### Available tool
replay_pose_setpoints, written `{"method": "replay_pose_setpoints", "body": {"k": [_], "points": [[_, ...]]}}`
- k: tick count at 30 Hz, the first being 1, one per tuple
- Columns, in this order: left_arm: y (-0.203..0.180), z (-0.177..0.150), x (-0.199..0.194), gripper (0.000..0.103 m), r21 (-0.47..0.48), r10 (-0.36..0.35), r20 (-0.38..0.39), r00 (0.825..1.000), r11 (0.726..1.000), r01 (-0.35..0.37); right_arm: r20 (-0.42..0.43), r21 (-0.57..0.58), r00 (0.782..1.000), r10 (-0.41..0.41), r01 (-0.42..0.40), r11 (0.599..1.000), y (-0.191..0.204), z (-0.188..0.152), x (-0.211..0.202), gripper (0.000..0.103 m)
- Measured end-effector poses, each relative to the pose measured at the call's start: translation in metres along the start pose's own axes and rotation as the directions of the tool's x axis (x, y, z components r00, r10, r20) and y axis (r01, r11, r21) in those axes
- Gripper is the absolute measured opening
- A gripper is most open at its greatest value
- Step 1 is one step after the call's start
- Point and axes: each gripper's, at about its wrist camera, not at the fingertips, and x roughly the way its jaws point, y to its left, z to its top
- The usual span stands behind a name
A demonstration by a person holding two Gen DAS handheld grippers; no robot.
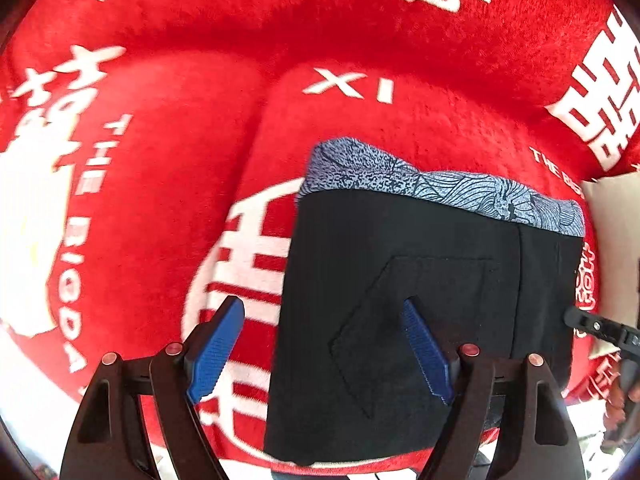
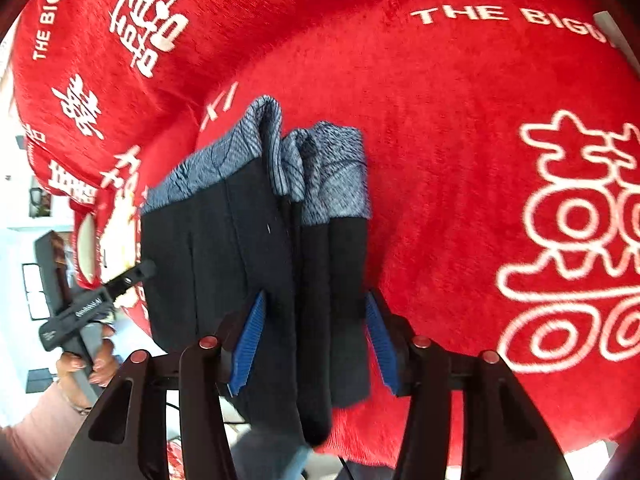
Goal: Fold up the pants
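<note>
black pants (image 1: 400, 280) folded; left gripper (image 1: 324, 344), right gripper (image 2: 316, 340) spread, pads clear.

A plush red blanket (image 1: 360, 40) printed with white Chinese characters and the words "THE BIGDAY" and "XI" fills both views, lying in soft folds. At three o'clock in the left wrist view, a pale flat surface (image 1: 612, 240) shows past the blanket's edge.

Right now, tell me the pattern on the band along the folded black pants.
Blue-grey band with dark speckles and fine line drawings; clearest in the left wrist view.
</note>
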Motion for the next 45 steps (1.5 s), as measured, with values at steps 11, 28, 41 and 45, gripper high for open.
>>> {"method": "replay_pose_setpoints", "body": {"k": [11, 28, 41, 45], "points": [[-0.027, -0.033, -0.038, 0.103, 0.118, 0.064, -0.027, 0.998, 0.991, -0.06, 0.076, 0.041, 0.973, -0.22, 0.217, 0.975, 0.036, -0.05, -0.046, 0.081], [-0.027, -0.071, -0.11, 0.103, 0.168, 0.155, 0.027, 0.988, 0.973, -0.157, 0.168, 0.038, 0.896, -0.411, 0.411, 0.911, 0.132, -0.101, -0.076, 0.103], [-0.027, -0.073, -0.126, 0.103, 0.165, 0.118, -0.008, 0.993, 0.98, -0.115, 0.137, 0.02, 0.89, -0.436, 0.437, 0.899, 0.15, -0.112, -0.082, 0.103], [-0.03, -0.073, -0.128, 0.103, 0.177, 0.116, -0.013, 0.993, 0.978, -0.112, 0.136, 0.018, 0.89, -0.435, 0.437, 0.899, 0.152, -0.112, -0.082, 0.103]]}}
